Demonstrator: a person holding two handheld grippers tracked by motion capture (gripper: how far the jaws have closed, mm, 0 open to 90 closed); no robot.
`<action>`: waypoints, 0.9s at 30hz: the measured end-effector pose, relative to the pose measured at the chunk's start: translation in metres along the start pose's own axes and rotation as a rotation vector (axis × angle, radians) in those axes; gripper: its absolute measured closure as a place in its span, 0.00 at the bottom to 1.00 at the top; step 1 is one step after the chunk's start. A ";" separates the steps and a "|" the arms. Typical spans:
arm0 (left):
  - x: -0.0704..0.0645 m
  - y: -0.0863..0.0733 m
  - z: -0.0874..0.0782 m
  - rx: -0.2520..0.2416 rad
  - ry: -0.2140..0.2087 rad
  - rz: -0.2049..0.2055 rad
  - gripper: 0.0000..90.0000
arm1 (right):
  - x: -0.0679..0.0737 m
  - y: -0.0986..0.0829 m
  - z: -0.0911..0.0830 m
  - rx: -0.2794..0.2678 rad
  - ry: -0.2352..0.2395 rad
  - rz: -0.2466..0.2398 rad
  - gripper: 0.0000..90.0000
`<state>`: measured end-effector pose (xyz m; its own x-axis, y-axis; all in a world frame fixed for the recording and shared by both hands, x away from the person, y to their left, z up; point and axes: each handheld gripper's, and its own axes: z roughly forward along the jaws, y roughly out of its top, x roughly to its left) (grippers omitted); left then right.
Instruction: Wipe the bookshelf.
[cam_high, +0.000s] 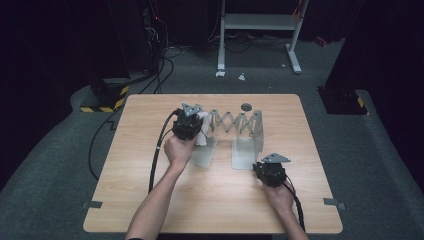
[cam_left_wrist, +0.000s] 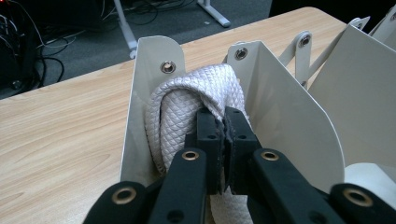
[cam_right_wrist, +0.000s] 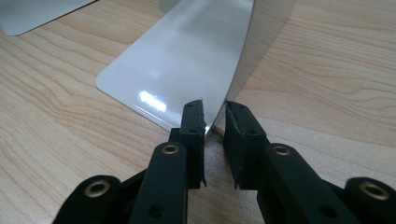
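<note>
We see the white towel (cam_left_wrist: 187, 112) folded and tucked between two upright plates at the 9 o'clock end of the metal rack (cam_high: 239, 123), which stands just past the middle of the table (cam_high: 150, 200). The left gripper (cam_left_wrist: 222, 126) is clenched on the towel's fold. Toward 4 o'clock, the right gripper (cam_right_wrist: 215, 116) has its jaws slightly apart, straddling the edge of the rack's end plate (cam_right_wrist: 187, 60). At 12 o'clock lies a small dark disc (cam_high: 245, 106).
</note>
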<state>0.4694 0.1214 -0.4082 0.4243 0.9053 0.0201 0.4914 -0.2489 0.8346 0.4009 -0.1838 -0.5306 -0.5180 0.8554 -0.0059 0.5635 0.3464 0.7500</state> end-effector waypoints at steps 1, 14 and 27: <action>0.000 0.001 -0.001 -0.004 0.001 -0.001 0.96 | 0.000 0.000 0.000 0.000 0.000 -0.001 0.86; 0.006 0.002 -0.016 -0.031 0.008 -0.004 0.96 | 0.000 0.000 0.000 -0.001 0.000 -0.002 0.86; 0.015 -0.017 -0.032 -0.035 0.008 -0.023 0.96 | 0.000 0.000 0.000 0.000 0.000 0.000 0.86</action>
<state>0.4430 0.1505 -0.4039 0.4075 0.9132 0.0051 0.4739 -0.2162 0.8536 0.4011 -0.1841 -0.5306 -0.5184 0.8551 -0.0060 0.5633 0.3467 0.7500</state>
